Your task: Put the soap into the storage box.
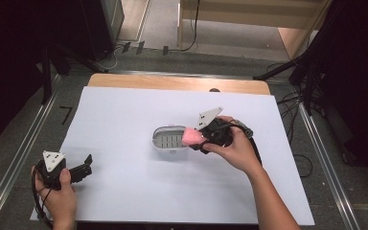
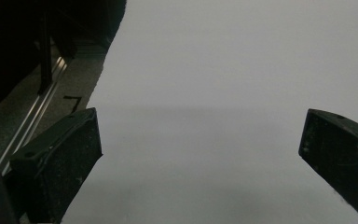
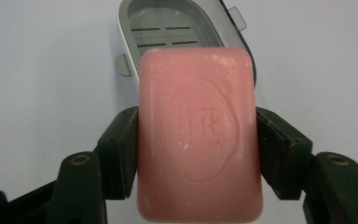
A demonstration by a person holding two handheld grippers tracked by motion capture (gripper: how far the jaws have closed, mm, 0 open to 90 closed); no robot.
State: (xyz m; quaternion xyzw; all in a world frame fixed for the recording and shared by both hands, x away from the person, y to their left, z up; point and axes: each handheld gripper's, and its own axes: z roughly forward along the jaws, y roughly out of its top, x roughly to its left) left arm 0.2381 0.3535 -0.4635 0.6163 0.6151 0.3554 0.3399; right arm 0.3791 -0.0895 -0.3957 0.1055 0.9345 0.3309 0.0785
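1. Position. I hold the soap in the right tongs, just above the near end of the dish at mid-table. In the right gripper view the bar lies flat side up and overlaps the dish rim; I cannot tell whether it touches the rim.

2. Tongs state. The right tongs are clenched on the soap, one pad on each long edge. The left tongs are released, jaws wide apart with nothing between them, low over the white table near its left edge, well apart from the dish.

3. Handling. I judge the bar rigid and fairly light, but its surface looks smooth and waxy, so it may slip under a weak or skewed grip. Grip across the narrow width, at mid-length, pads square to the edges, as now. Excess squeeze may dent the edges. The dish looks like light plastic with a slotted floor; a nudge may shift it on the sheet.

4. Markings. The bar carries an embossed oval with two Chinese characters, apparently "樱花", and Latin letters beneath, apparently "SAKURA", though faint. I read no writing on the dish.
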